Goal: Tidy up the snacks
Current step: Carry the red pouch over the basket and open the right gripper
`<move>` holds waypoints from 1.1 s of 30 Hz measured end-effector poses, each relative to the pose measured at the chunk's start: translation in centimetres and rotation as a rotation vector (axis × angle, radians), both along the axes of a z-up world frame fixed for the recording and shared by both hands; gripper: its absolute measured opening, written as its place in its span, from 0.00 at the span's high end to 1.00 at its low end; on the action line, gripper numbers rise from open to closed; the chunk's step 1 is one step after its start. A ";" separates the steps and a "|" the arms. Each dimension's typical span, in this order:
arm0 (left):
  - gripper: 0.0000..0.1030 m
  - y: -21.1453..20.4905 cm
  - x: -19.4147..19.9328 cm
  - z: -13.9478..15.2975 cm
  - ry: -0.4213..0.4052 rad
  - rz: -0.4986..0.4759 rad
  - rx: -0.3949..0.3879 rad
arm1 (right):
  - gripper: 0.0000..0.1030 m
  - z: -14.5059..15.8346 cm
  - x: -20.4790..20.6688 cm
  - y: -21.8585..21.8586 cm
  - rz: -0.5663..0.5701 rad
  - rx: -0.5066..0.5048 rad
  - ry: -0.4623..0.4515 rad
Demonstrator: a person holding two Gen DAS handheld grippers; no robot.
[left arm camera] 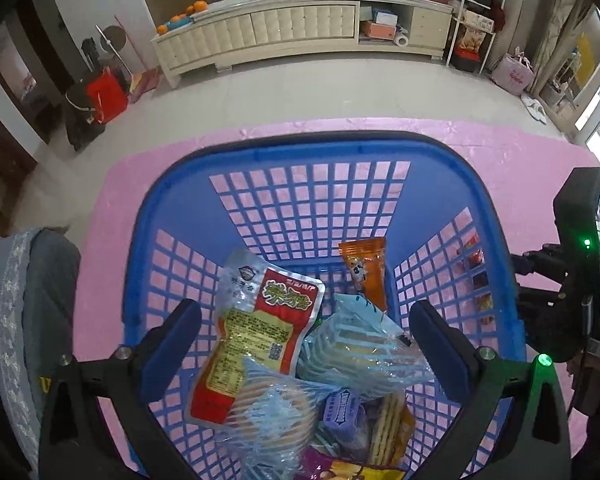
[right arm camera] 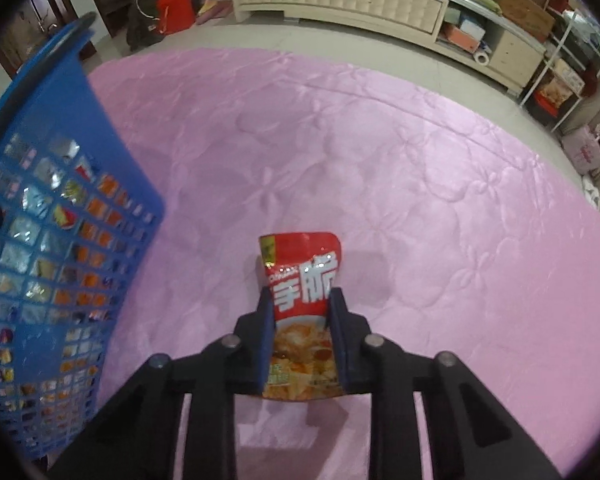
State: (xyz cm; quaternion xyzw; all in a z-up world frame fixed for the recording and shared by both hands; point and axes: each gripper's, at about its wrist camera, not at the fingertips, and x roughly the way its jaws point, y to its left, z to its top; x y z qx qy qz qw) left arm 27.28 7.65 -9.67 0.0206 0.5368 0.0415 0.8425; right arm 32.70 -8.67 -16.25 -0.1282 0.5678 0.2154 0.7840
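- Blue basket (left arm camera: 172, 216) on pink quilt (right arm camera: 380, 160), holding several snacks: red pouch (left arm camera: 256, 332), orange packet (left arm camera: 366, 268), clear wafer bags (left arm camera: 364, 352).
- Left hand-held gripper (left arm camera: 306, 320) wide open above the basket, nothing held.
- Right hand-held gripper (right arm camera: 302, 304) clamped on red snack bag (right arm camera: 302, 276), long axis pointing forward along the fingers, above the quilt.
- Basket (right arm camera: 60, 200) just left of the right hand-held gripper, side wall facing it, rim higher than the bag.
- Likely next: lift up and leftward over the rim, then release; right hand does it, left stays clear.
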 end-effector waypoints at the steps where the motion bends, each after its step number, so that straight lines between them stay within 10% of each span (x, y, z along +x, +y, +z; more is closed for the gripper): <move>1: 0.00 -0.1 -0.1 0.2 -0.004 -0.005 0.006 | 0.72 0.1 -0.4 -0.1 0.002 0.020 0.016; 21: 0.00 0.8 -6.0 5.9 -0.109 -0.006 -0.034 | 0.72 13.6 -7.1 1.9 0.052 0.097 -0.150; 33: 0.00 4.6 -7.9 7.0 -0.152 0.034 -0.067 | 0.72 16.1 -7.8 7.0 0.169 0.095 -0.183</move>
